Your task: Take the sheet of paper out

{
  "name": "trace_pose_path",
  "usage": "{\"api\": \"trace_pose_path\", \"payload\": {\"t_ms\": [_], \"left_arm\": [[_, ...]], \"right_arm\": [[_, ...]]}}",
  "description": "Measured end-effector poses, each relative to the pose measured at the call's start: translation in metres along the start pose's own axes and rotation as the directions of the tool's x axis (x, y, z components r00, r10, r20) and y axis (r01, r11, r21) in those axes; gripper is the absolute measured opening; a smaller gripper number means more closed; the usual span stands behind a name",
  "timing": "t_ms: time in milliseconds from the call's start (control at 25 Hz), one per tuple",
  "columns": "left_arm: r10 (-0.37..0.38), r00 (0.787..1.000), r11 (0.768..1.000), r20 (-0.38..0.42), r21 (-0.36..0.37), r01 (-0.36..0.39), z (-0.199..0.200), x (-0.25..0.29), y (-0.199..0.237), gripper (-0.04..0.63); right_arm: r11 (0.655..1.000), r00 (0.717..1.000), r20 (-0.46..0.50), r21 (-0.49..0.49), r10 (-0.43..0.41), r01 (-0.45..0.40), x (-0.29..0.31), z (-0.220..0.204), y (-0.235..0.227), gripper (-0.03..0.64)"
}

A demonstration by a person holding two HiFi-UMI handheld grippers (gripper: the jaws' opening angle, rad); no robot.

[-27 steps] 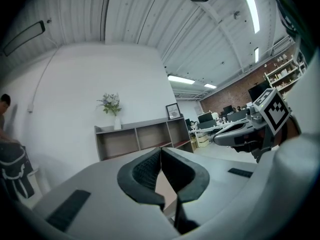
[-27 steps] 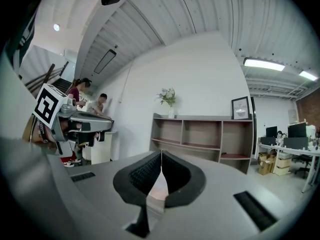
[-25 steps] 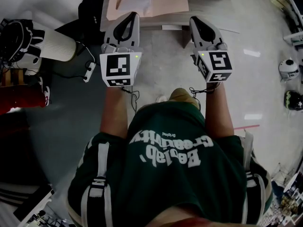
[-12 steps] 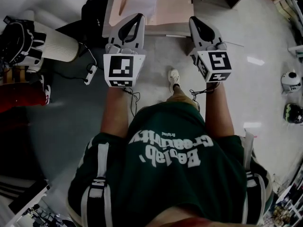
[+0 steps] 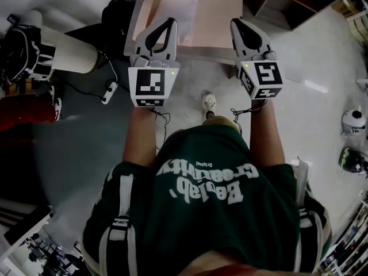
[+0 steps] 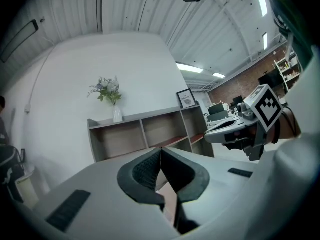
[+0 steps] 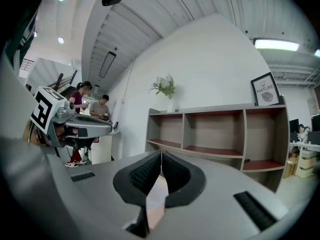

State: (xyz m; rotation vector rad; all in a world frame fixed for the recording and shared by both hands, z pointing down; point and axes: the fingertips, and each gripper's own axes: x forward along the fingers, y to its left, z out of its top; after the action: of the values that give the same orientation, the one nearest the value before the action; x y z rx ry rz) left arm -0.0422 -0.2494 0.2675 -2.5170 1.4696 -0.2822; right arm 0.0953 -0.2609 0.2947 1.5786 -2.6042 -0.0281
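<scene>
Head view, with both gripper views. The person is holding the left gripper (image 5: 166, 22) and the right gripper (image 5: 237, 23) side by side, both pointing toward the top of the frame. In the left gripper view the ribbed black jaws of the left gripper (image 6: 161, 152) are pressing together with nothing between them. In the right gripper view the right gripper (image 7: 161, 155) is showing the same: jaws pressed together and empty.

The white rectangular sheet of paper (image 5: 176, 10) is lying at the upper centre of the frame on an open, pale peach card folder (image 5: 217, 15). Its long axis is running up and down the frame, roughly along the line in which the jaws are pointing. The sheet is lying just ahead of the left jaws, whose tips are overlapping its lower left corner in the picture. Whether they are touching it cannot be told. The right jaws are standing well to its right, over bare folder. By this reading the left gripper is the nearer, and its jaws would need to spread before pinching the near edge.
</scene>
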Motion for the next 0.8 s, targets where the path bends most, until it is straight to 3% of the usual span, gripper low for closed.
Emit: {"api": "trace_pose_path", "payload": {"t_ms": [400, 800], "left_arm": [[0.073, 0.996, 0.997, -0.059, 0.001, -0.073, -0.023, 0.086, 0.017, 0.02], [0.124, 0.989, 0.992, -0.083, 0.004, -0.124, -0.035, 0.128, 0.019, 0.02]], "right_arm": [[0.995, 0.995, -0.011, 0.01, 0.103, -0.103, 0.082, -0.018, -0.056, 0.034], [0.986, 0.986, -0.008, 0.014, 0.166, -0.165, 0.119, -0.03, -0.086, 0.034]]}}
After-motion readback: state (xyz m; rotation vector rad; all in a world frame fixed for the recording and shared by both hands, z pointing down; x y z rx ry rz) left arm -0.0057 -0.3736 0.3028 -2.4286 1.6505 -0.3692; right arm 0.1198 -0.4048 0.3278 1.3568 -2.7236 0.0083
